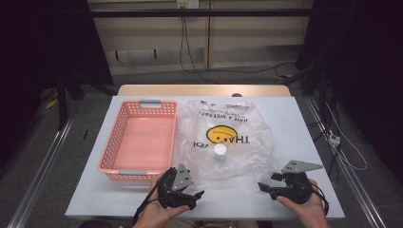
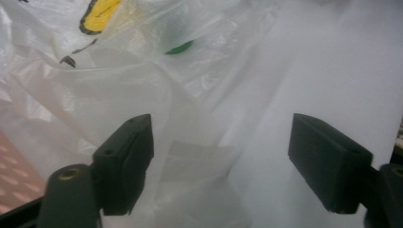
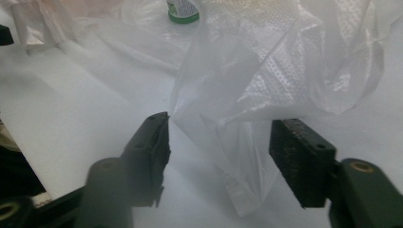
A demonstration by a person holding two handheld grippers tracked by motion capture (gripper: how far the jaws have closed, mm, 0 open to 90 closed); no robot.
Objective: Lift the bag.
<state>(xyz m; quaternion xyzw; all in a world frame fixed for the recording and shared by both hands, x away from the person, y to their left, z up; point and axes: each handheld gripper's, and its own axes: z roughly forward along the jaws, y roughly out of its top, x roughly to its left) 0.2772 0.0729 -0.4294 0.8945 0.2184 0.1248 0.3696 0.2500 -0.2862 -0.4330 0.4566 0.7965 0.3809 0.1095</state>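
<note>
Grippers are being brought up to the near edge of a crumpled, translucent plastic carrier bag (image 1: 223,137) printed with a yellow smiley face, which is lying at the centre of the white table (image 1: 309,123), at three o'clock of a pink perforated plastic basket (image 1: 141,141). The left gripper (image 1: 192,189) is being held at the bag's seven o'clock corner and the right gripper (image 1: 267,186) at its five o'clock corner. Both pairs of jaws are being kept wide open, and nothing is being gripped yet.

In the right gripper view, a loose fold of film (image 3: 247,156) is lying between the jaws; in the left gripper view, a flap of film (image 2: 199,161) is lying just inside the left-hand jaw. The step is judged best done by easing each gripper forward until a doubled layer is sitting squarely between the pads, then closing gently, so that the thin film is being pinched rather than pushed away.

A small white-capped, green-based container (image 1: 219,150) is being seen through the bag, near its middle. The film is looking slippery, wrinkled and light.
</note>
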